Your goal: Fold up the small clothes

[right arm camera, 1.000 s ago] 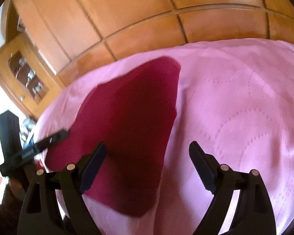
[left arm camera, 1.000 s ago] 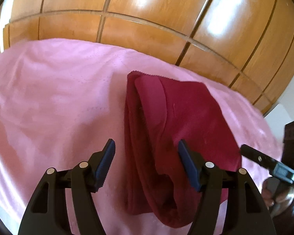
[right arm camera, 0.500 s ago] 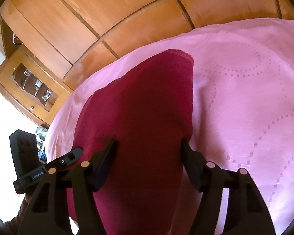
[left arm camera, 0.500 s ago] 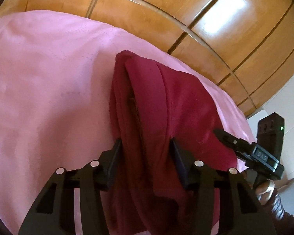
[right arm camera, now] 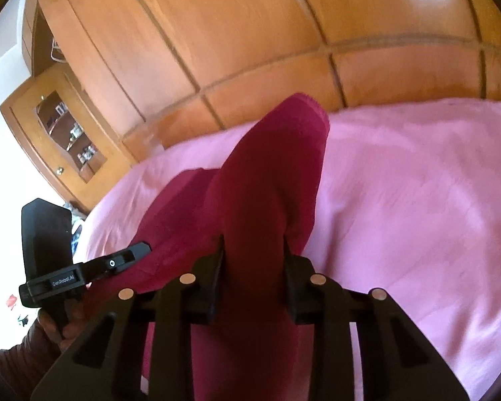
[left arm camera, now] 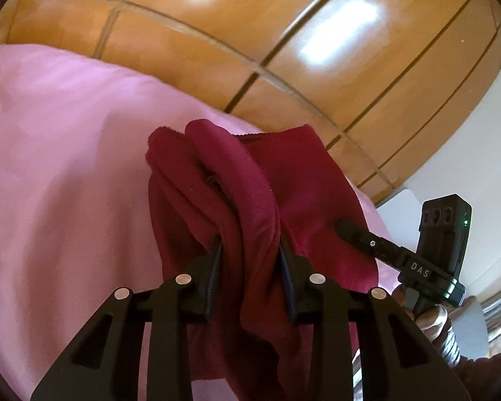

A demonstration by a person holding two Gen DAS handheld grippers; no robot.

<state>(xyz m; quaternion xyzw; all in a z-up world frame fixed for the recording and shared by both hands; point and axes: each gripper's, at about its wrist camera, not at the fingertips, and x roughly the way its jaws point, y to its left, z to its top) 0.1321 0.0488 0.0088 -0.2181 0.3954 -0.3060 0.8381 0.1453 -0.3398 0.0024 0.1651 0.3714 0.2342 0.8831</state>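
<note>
A dark red garment (left arm camera: 260, 200) lies on a pink bedsheet (left arm camera: 66, 167). My left gripper (left arm camera: 250, 260) is shut on its bunched near-left edge, and folds of cloth bulge up between the fingers. My right gripper (right arm camera: 254, 257) is shut on the garment's (right arm camera: 277, 173) near-right edge, and the cloth rises off the sheet (right arm camera: 417, 200) in a ridge ahead of it. Each gripper shows in the other's view: the right one in the left wrist view (left arm camera: 350, 230), the left one in the right wrist view (right arm camera: 133, 254).
A wooden panelled wardrobe (left arm camera: 250, 33) stands right behind the bed. A small glass-fronted cabinet (right arm camera: 66, 133) is at the left in the right wrist view. The pink sheet stretches wide on both sides of the garment.
Both grippers went from open above the garment to closed on its near edge. The cloth has bunched and lifted between the fingers.
</note>
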